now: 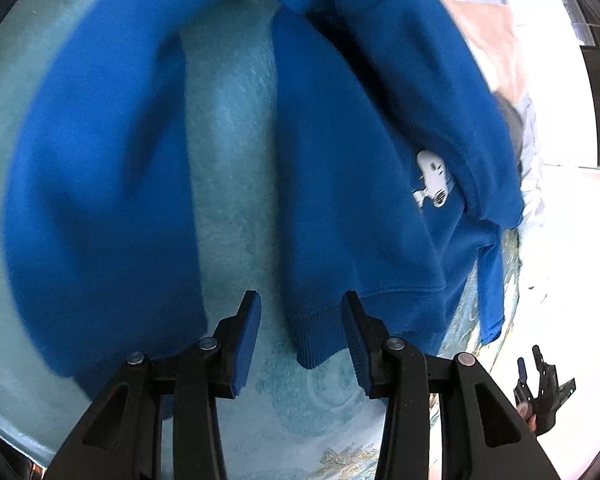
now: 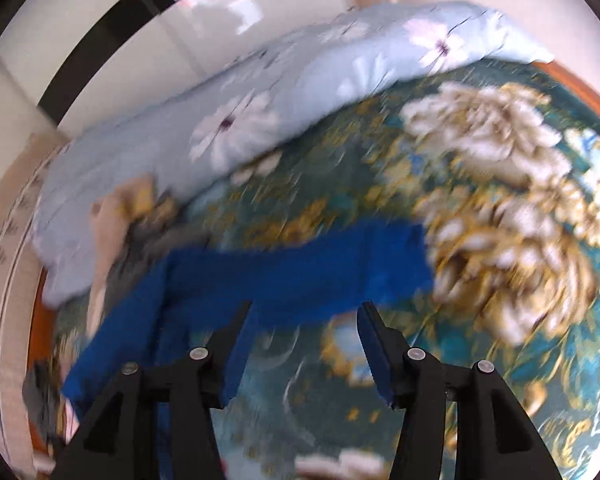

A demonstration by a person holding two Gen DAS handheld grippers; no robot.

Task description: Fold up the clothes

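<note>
Two grippers, left (image 1: 301,334) and right (image 2: 305,350), spread empty; fleecy blue sweatshirt (image 1: 340,200) crumpled.

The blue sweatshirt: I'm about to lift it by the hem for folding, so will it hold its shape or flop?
Probably floppy: the blue sweatshirt already drapes in soft folds over the floral bedspread. Its ribbed hem looks thick, so the open left tongs should grip it without slipping. The loose sleeve will likely dangle.
</note>
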